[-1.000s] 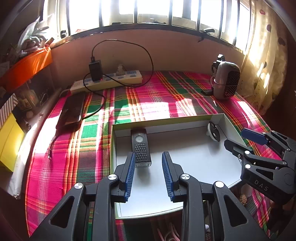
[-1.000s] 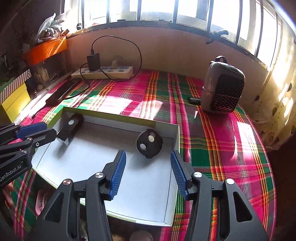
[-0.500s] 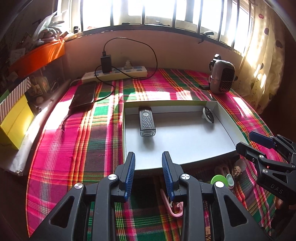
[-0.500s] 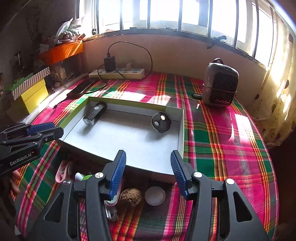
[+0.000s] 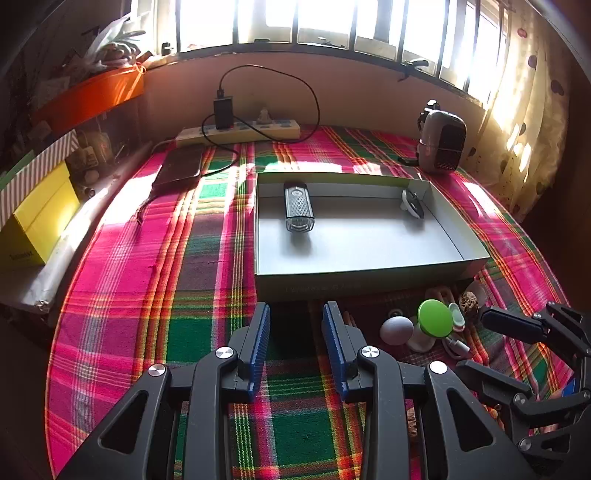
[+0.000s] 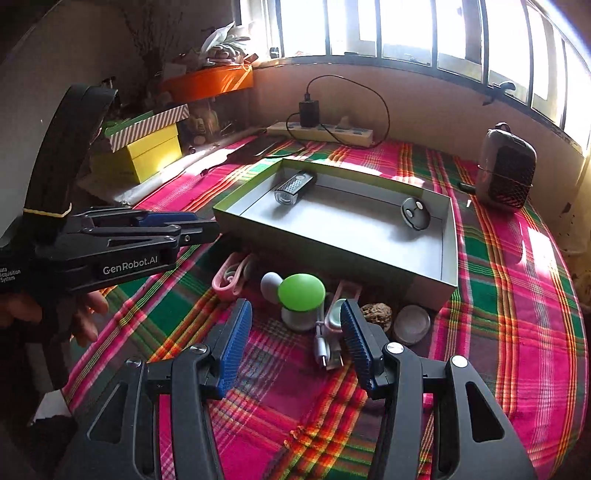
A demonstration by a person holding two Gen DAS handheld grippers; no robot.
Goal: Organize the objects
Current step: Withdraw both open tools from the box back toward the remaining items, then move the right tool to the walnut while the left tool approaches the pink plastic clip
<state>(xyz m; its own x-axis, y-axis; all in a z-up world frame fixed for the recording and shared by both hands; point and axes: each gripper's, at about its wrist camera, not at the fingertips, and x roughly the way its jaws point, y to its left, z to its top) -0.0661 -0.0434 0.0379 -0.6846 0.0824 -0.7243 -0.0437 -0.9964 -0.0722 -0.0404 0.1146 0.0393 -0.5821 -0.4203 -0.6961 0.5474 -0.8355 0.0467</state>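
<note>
1. Strong daylight pours through the barred window (image 5: 332, 22); for me its panes are blown out to white in both views.
2. Sun patches glare on the plaid cloth (image 5: 155, 280) and the curtain (image 5: 524, 110).
3. The open box (image 6: 448, 243) casts shade onto the small items before it.
4. The left side and the frame corners go dark on me.
5. Fisheye bends the wall and edges; focus is sharp, without motion blur.

Flashlight (image 5: 298, 207) lies in the box (image 5: 364, 280); mushroom lamp (image 6: 301, 300) before it.
</note>
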